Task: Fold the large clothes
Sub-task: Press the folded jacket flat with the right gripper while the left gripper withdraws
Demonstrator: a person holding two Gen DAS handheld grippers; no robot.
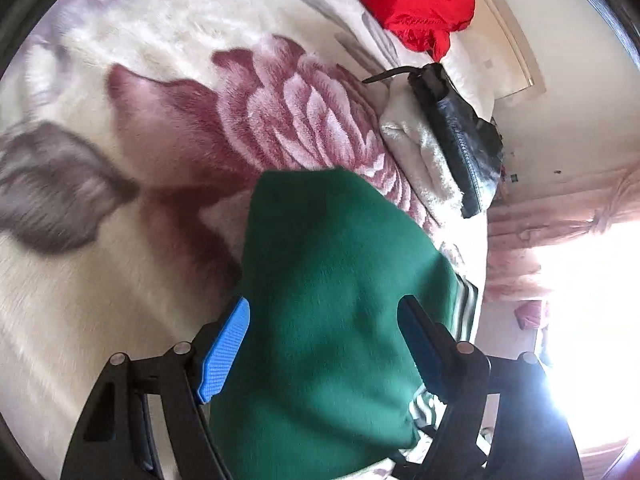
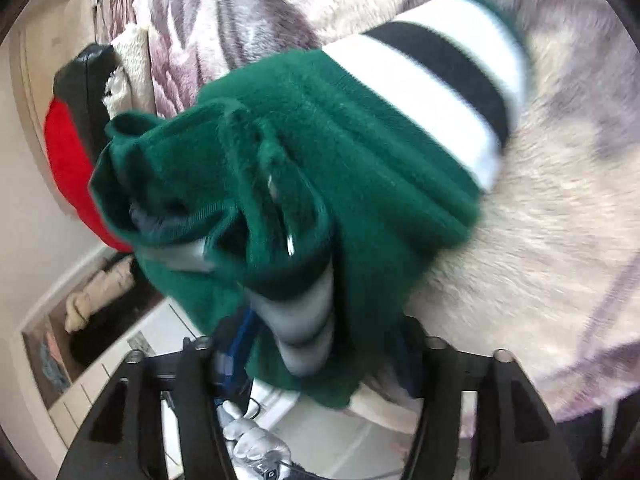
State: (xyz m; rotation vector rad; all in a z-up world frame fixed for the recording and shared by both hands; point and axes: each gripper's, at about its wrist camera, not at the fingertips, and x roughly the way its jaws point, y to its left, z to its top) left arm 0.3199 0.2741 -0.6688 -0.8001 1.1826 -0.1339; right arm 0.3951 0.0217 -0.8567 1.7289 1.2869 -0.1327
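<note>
Two grippers are on one garment. The green sweater [image 1: 328, 280] is bunched and lifted clear of the floral plush blanket [image 1: 160, 240], so I read this as the gather-and-spread step, with no fold laid yet. In the left wrist view the left gripper [image 1: 320, 344] sits at 6 o'clock, its jaws set wide. The thick cloth fills the gap and meets both pads, so I judge it clamped on the bundle. In the right wrist view the sweater hangs over the right gripper [image 2: 320, 344] and hides the fingertips, so I cannot tell whether it grips or is parted. The white-and-black striped hem [image 2: 432, 80] lies toward 1 o'clock on the blanket. A red garment [image 1: 420, 0] sits at 1 o'clock in the left view, well apart. The next move calls for separating the two holds and drawing the sweater flat on the blanket before any fold. Risk: layers caught together.
</note>
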